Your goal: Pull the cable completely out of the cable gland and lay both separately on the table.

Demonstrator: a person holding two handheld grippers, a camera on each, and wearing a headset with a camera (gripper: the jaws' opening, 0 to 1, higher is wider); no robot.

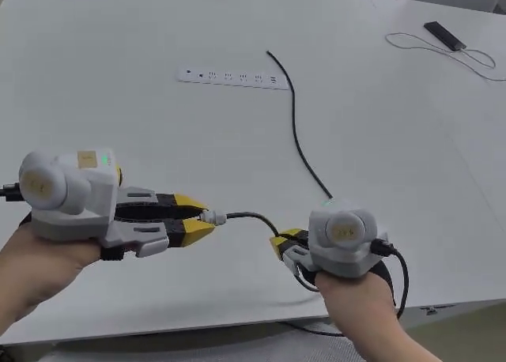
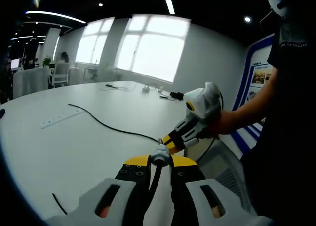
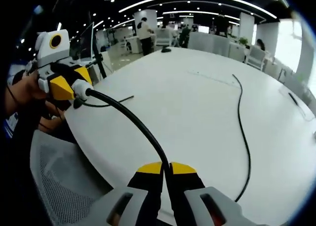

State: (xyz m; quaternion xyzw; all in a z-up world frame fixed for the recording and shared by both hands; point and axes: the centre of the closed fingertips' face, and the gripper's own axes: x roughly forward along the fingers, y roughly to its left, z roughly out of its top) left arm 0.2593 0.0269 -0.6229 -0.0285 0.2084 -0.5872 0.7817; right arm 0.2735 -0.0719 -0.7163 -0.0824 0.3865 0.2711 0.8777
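Observation:
A small grey-white cable gland [image 1: 214, 216] sits between the yellow jaw tips of my left gripper [image 1: 202, 217], which is shut on it above the table's near edge. A black cable [image 1: 247, 216] leaves the gland and arcs right to my right gripper [image 1: 277, 243], which is shut on it. In the left gripper view the gland [image 2: 160, 155] stands at the jaw tips, with the cable running back between the jaws and the right gripper [image 2: 167, 141] just beyond. In the right gripper view the cable [image 3: 133, 120] rises from my shut jaws to the gland [image 3: 82, 89].
On the white table [image 1: 142, 125] lie a white power strip [image 1: 233, 78] and its long black cord [image 1: 296, 133]. At the far right are a black device [image 1: 444, 35] and a thin white wire [image 1: 474, 58]. The table's front edge is just under both grippers.

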